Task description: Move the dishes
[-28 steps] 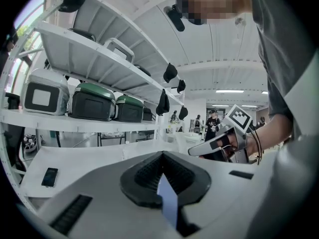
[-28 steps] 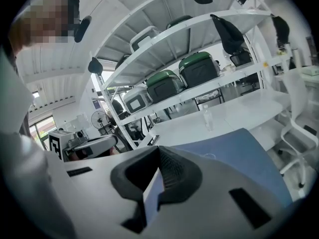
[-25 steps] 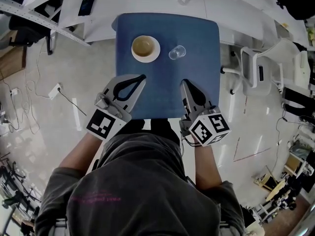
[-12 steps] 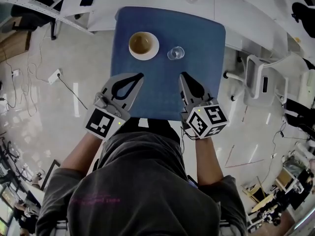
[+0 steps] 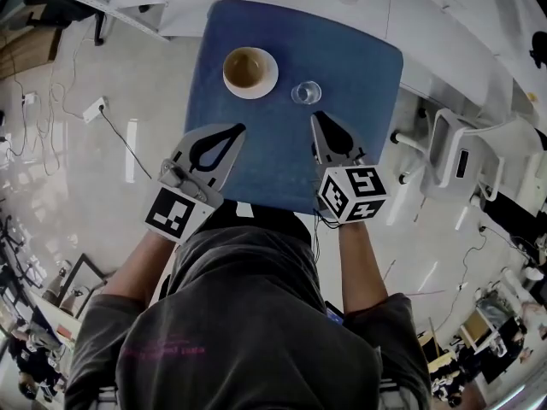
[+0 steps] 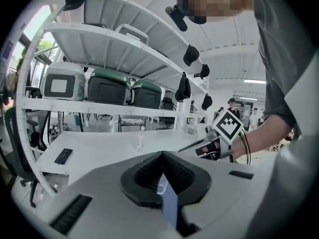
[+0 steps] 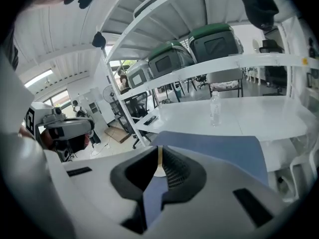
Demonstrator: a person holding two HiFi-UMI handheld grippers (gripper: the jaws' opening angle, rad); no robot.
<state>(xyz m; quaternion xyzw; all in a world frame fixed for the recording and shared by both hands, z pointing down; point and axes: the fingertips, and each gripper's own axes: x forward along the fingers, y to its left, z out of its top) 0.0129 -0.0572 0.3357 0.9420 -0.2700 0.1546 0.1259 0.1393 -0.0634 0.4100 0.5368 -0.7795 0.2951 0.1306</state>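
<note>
White desks (image 5: 444, 24) border your blue table (image 5: 359, 67), where the bowl (image 5: 249, 72) and a small glass (image 5: 306, 92) sit side by side, apart. Your left gripper (image 5: 239, 129) and right gripper (image 5: 314, 118) hover short of them, jaws pressed together on nothing; the glass lies just ahead of the right one.

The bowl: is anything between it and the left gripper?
Nothing visible. Only bare blue table lies between the left gripper and the bowl. The glass stands off to the side, ahead of the right gripper.

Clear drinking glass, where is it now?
Head view: the clear glass stands on the blue table, right of the white bowl, just beyond the right gripper.
</note>
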